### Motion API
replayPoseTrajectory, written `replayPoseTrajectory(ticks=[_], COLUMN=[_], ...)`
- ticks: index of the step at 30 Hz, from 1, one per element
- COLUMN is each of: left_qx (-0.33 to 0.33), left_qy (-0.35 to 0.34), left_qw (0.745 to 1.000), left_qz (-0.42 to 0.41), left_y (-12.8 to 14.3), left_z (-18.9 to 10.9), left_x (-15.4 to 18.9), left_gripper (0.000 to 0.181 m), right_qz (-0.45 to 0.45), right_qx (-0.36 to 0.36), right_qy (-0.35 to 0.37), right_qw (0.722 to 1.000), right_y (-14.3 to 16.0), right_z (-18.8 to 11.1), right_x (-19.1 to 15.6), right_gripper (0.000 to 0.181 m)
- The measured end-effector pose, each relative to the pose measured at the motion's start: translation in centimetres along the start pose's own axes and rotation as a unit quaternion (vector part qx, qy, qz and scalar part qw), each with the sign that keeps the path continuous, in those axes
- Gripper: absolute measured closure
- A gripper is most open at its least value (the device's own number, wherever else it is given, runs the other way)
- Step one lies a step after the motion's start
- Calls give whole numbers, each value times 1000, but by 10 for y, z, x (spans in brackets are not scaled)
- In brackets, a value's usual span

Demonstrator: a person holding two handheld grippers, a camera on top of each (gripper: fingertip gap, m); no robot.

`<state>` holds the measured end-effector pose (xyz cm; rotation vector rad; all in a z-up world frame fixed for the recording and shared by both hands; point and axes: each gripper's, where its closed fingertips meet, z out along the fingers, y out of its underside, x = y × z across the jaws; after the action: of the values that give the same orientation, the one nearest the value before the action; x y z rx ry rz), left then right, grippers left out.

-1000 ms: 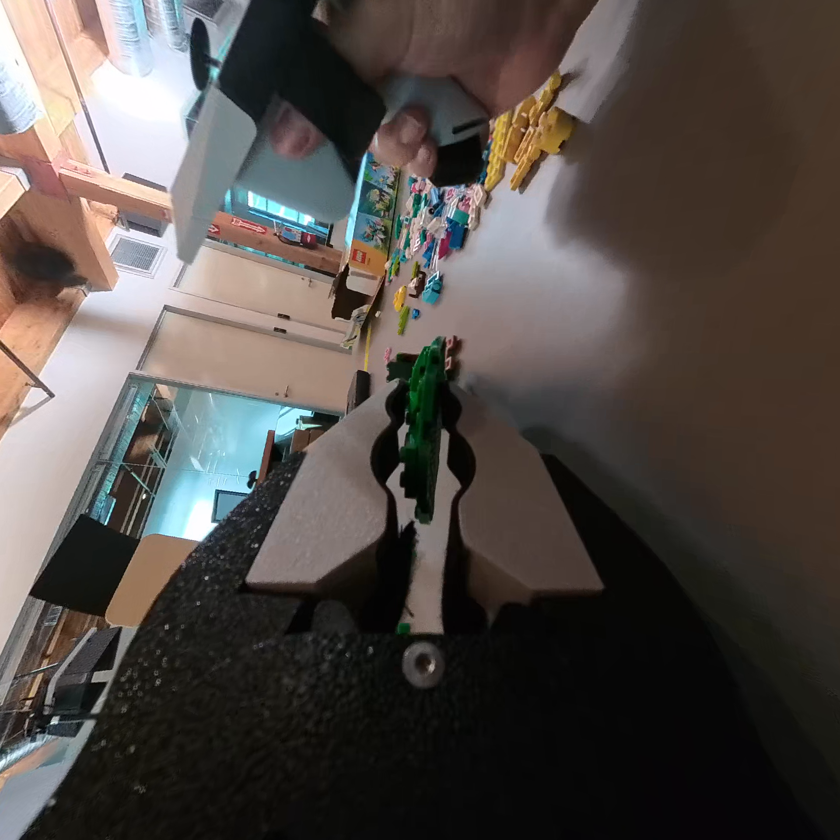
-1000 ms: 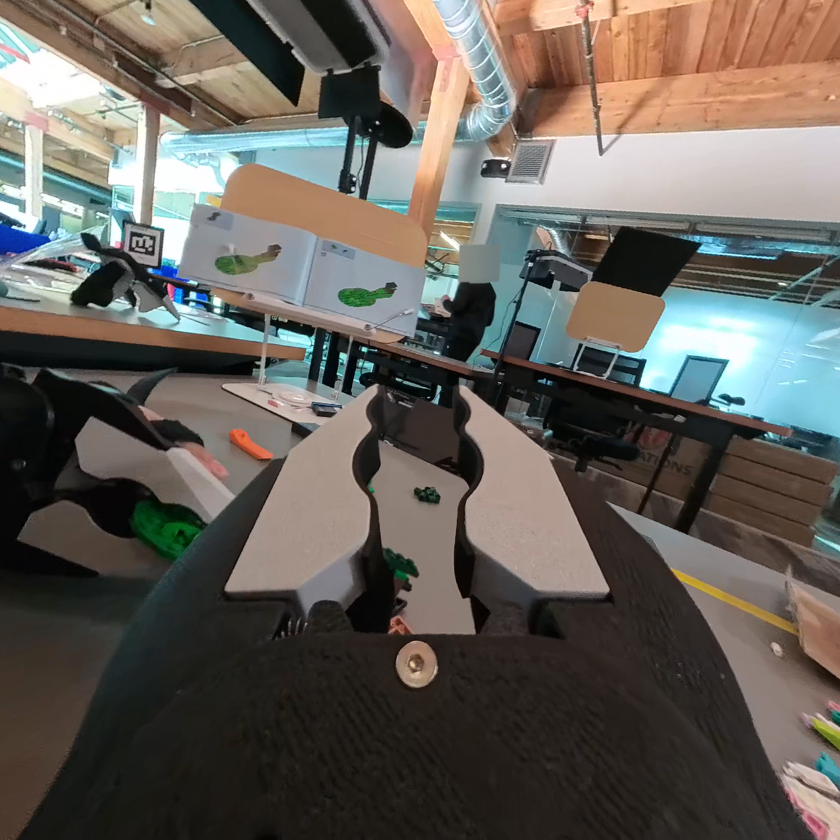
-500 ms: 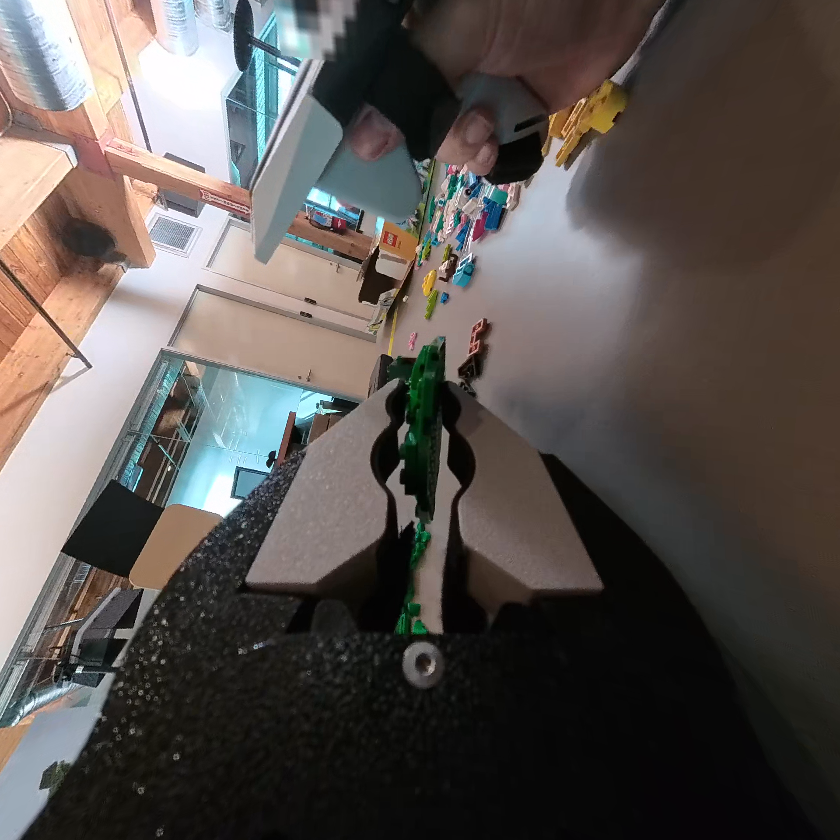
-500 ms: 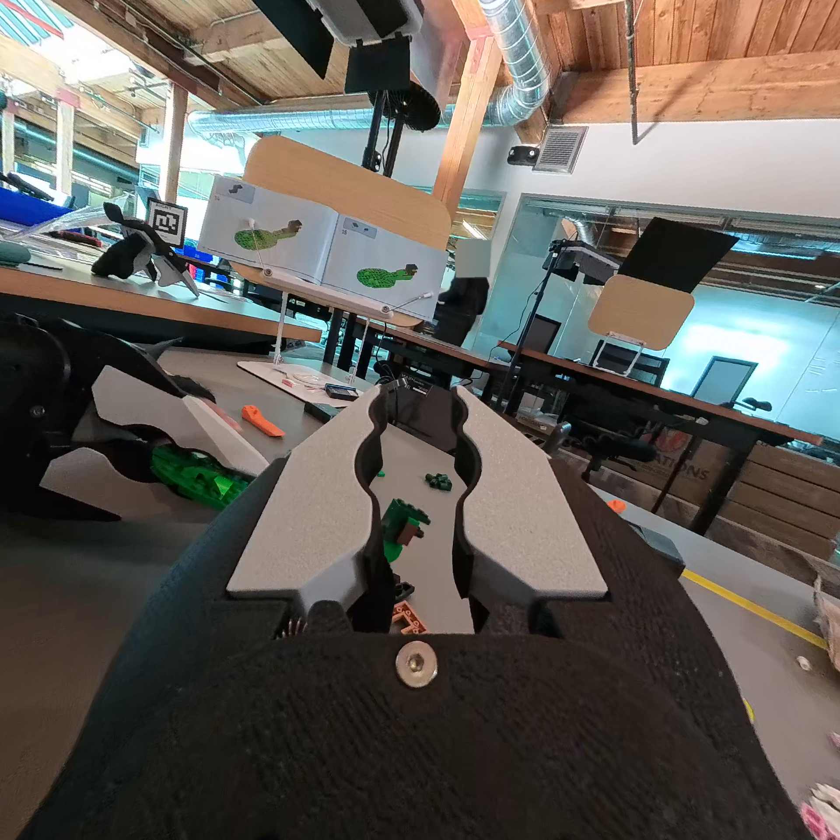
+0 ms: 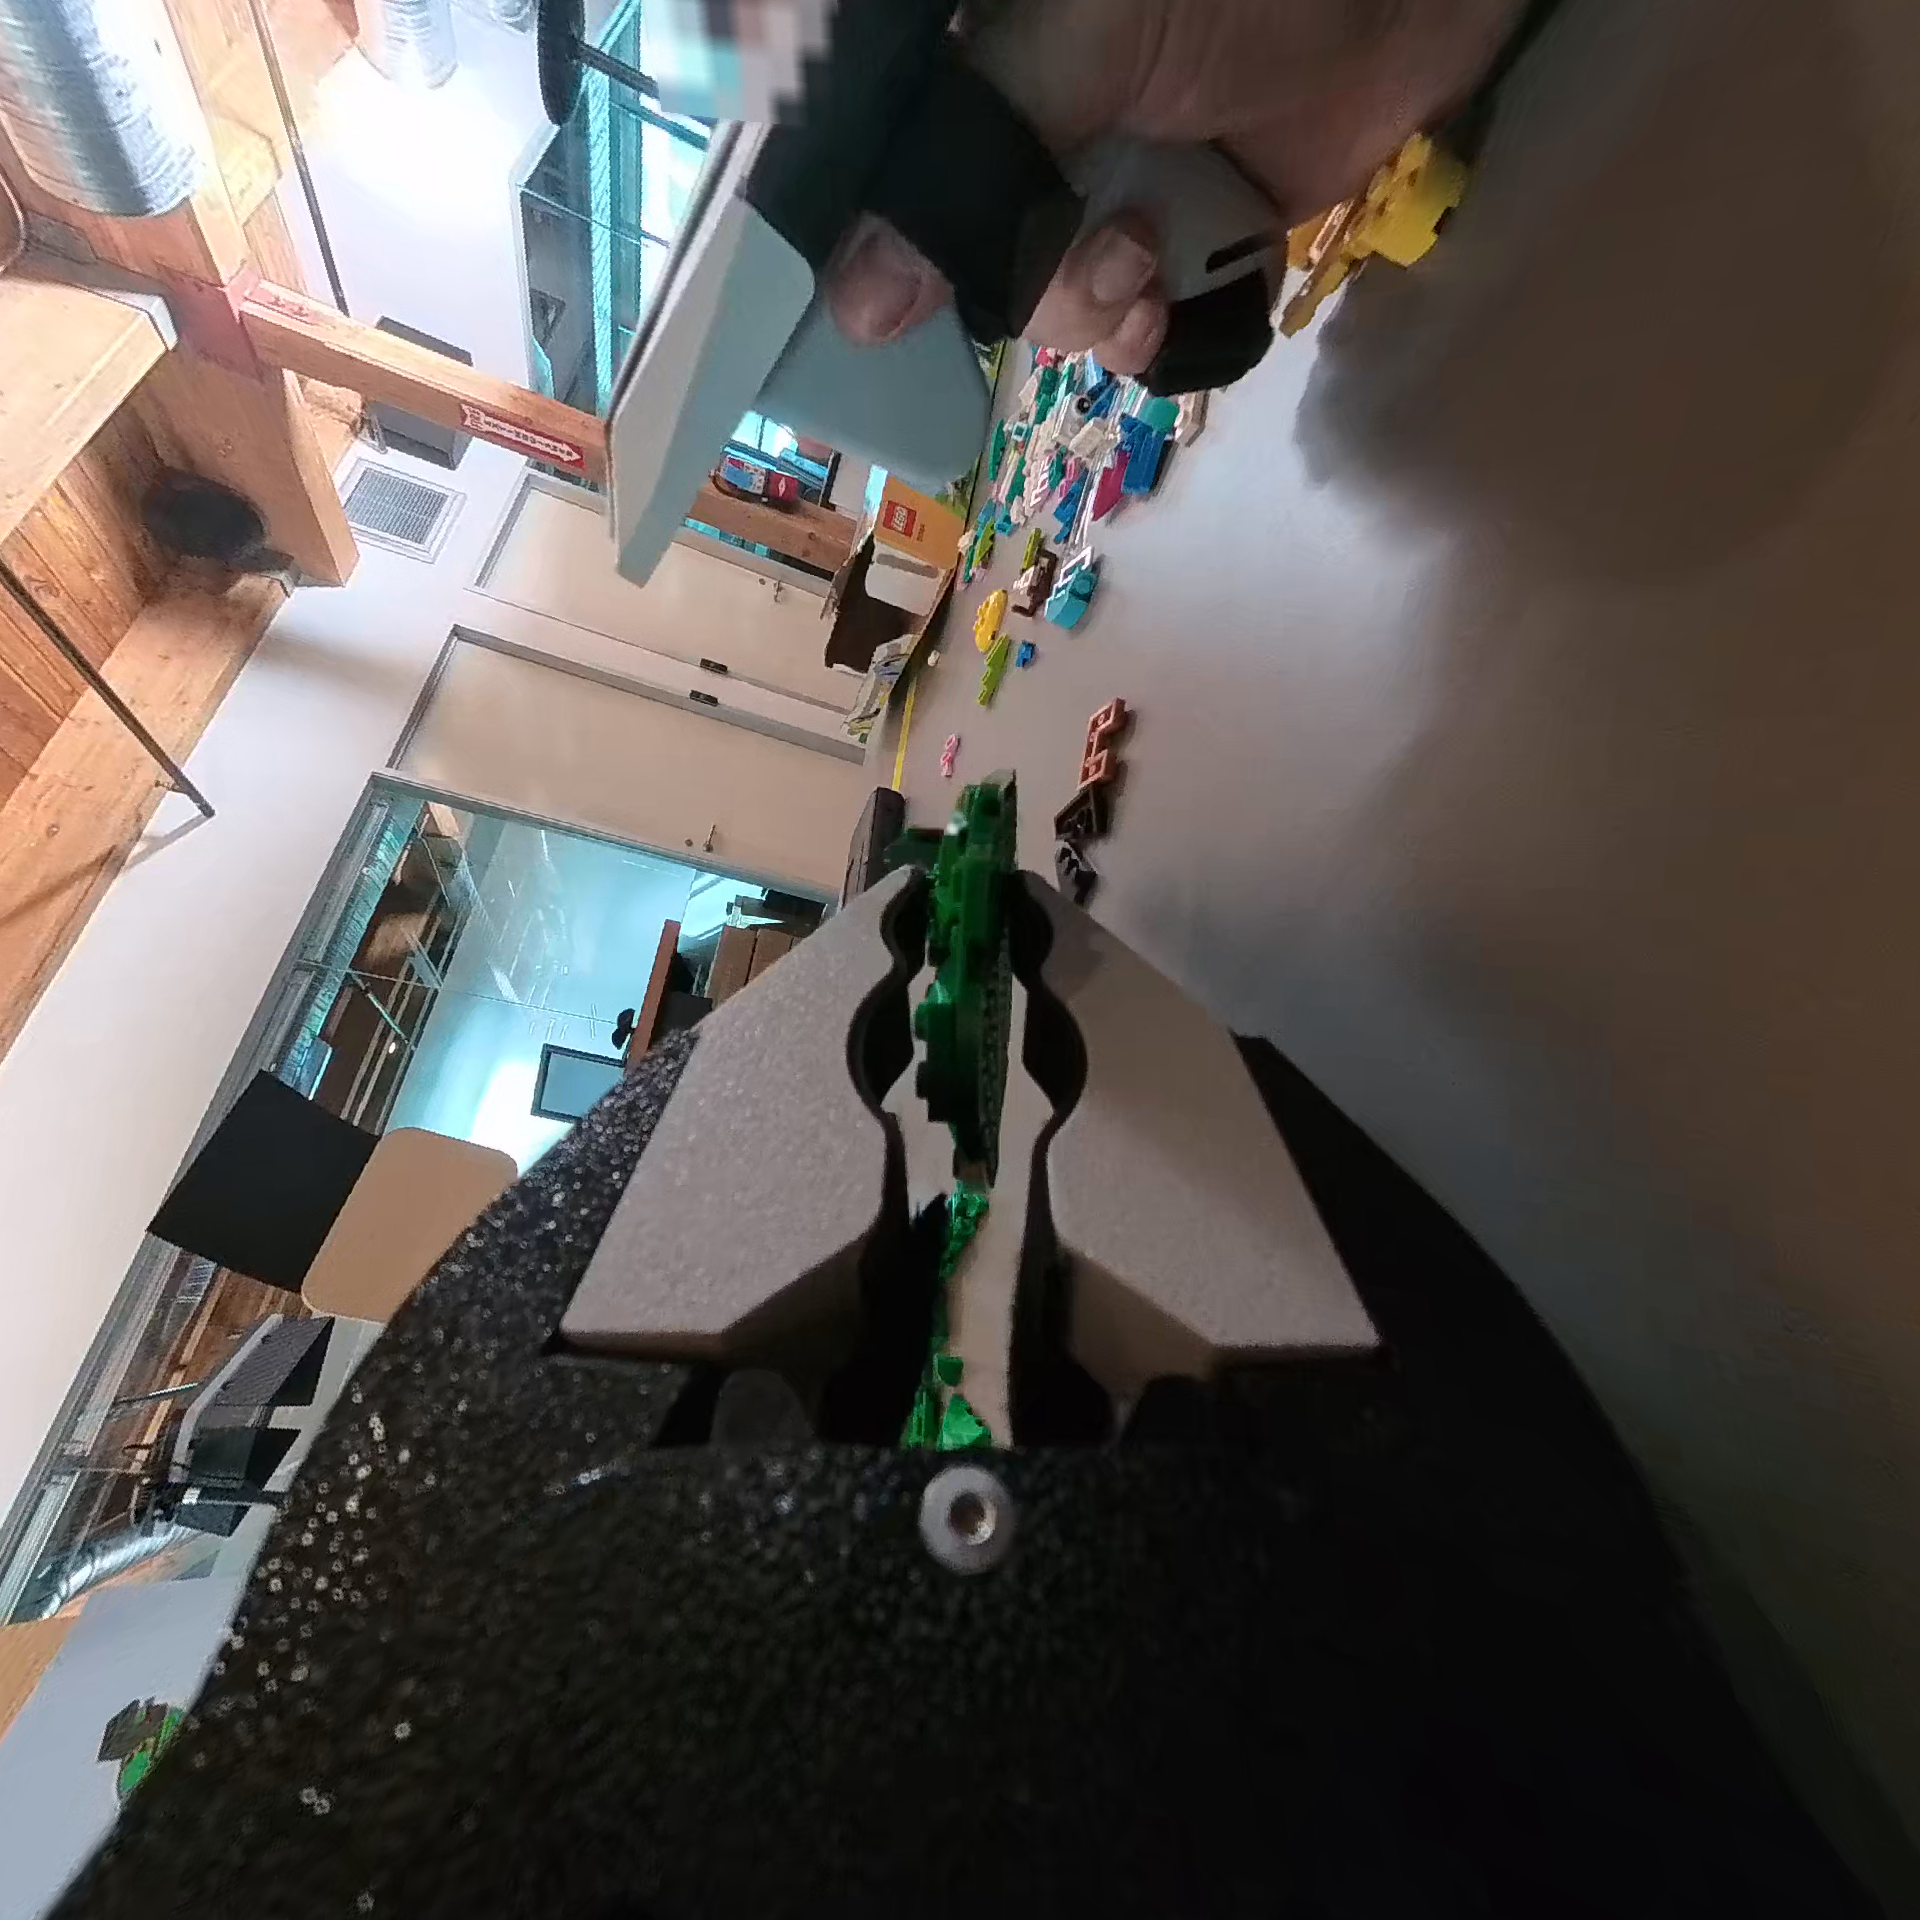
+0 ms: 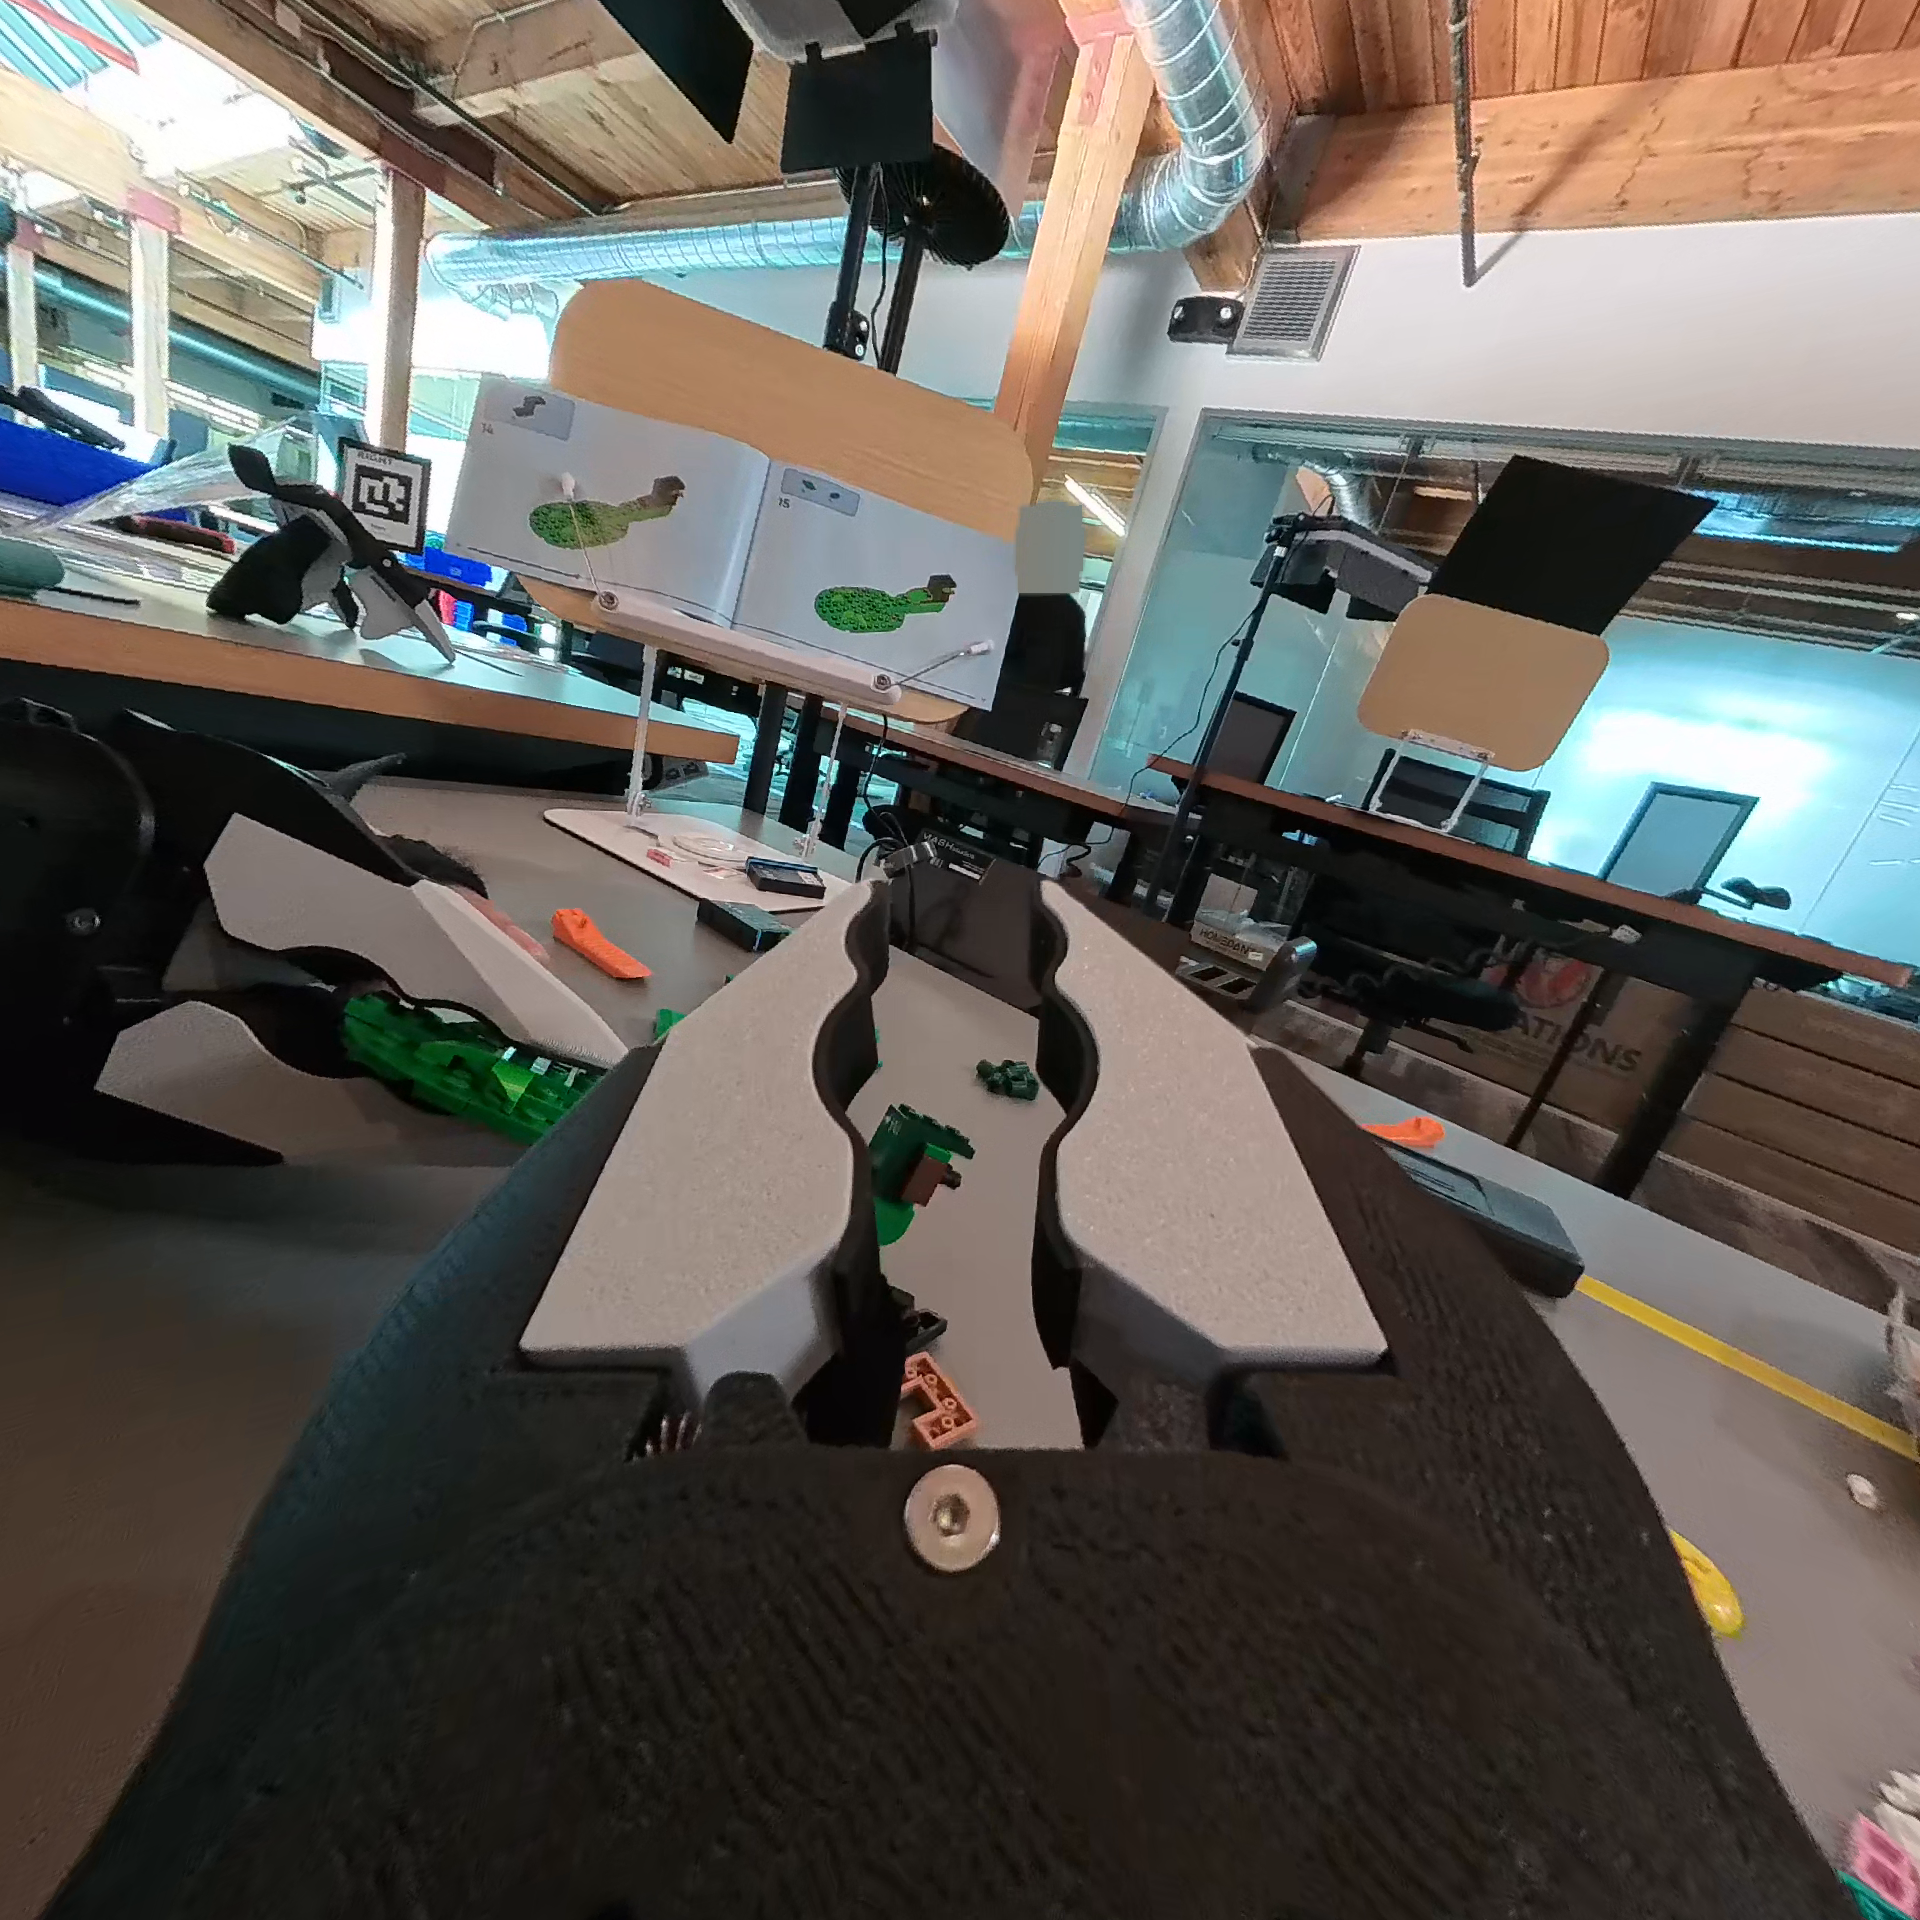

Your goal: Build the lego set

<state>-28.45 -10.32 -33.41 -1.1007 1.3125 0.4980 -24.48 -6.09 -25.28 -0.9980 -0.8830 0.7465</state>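
Note:
My left gripper [image 5: 971, 883] is rolled on its side and shut on a green lego plate assembly [image 5: 971, 997], held edge-on just above the grey table. In the right wrist view the same plate [image 6: 457, 1060] sticks out from between the left gripper's fingers [image 6: 343, 914] at the left. My right gripper [image 6: 961, 904] is open and empty, low over the table. Seen through its gap, a small dark green and brown lego piece [image 6: 914, 1153] lies on the table, with a tiny dark green piece [image 6: 1008, 1081] beyond and a tan L-shaped piece [image 6: 940, 1413] near the finger bases.
An open instruction booklet [image 6: 727, 561] stands on a holder behind. Orange brick separators [image 6: 597, 940] [image 6: 1403, 1127] and a black device [image 6: 1496, 1216] lie on the table. Piles of yellow [image 5: 1382, 229] and mixed coloured bricks [image 5: 1081, 457] and brown pieces [image 5: 1101, 748] lie farther along. A hand [image 5: 1039, 260] holds the right gripper. Across from one pair of fingers to the other is roughly 10 cm.
The right gripper has drawn back and risen, bringing the green and brown piece and the tan piece into its gap. The left gripper with the green plate has come closer to it.

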Motion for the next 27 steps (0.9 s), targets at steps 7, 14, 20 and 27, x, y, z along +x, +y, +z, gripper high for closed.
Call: replayPoseTrajectory(ticks=[7,14,20,27], left_qx=[-2,-2,-1,-1], left_qy=[4,5,4,5], left_qw=[1000,1000,1000,1000], left_qz=[-1,4,8,9], left_y=[1,0,-1,-1], left_z=[0,0,1,1], left_x=[1,2,3,3], left_gripper=[168,168,168,168], right_qz=[4,1,-1,-5], right_qx=[-2,0,-1,-2], right_qy=[-1,-1,-3,-4], right_qw=[1000,1000,1000,1000], right_y=[1,0,0,1], right_z=[0,0,0,0], right_x=[0,0,-1,-2], right_gripper=[157,157,157,157])
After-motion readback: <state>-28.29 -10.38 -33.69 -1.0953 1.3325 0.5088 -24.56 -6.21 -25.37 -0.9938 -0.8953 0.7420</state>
